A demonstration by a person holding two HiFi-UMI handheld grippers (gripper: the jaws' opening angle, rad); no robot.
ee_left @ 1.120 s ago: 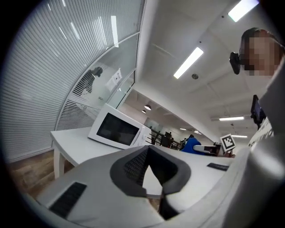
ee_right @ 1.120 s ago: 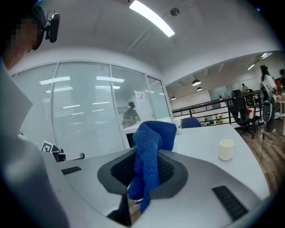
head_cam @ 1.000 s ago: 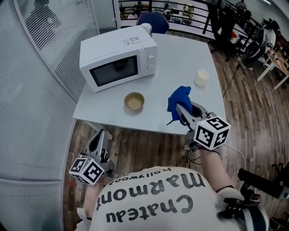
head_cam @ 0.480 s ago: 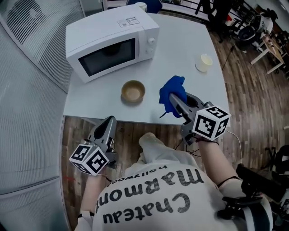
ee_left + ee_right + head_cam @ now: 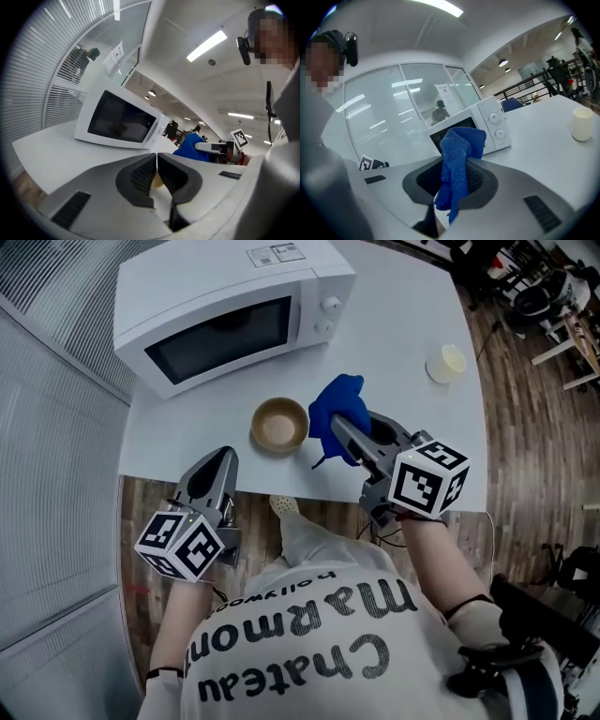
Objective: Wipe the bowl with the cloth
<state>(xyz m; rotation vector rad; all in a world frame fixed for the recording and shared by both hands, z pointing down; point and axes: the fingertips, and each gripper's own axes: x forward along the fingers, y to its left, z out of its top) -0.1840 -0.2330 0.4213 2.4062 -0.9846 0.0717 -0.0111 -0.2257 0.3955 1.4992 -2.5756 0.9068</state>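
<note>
A tan bowl [image 5: 279, 424] stands on the white table [image 5: 412, 324] near its front edge, just before the microwave. My right gripper [image 5: 339, 426] is shut on a blue cloth [image 5: 336, 409], which hangs bunched right beside the bowl's right rim; in the right gripper view the cloth [image 5: 459, 154] drapes out between the jaws of the right gripper [image 5: 457, 161]. My left gripper [image 5: 220, 456] sits at the table's front edge, left of the bowl. Its jaws [image 5: 156, 157] have just been opening a crack: only a thin slit shows, with nothing between them.
A white microwave [image 5: 225, 310] with its door closed fills the table's back left. A small cream cup [image 5: 447, 362] stands at the far right. Wooden floor lies below the table's front edge, and a glass wall runs along the left.
Both grippers have moved forward toward the table. The cloth has come from the right up to the bowl's rim, and the left gripper from beside the person's body to the table edge.
</note>
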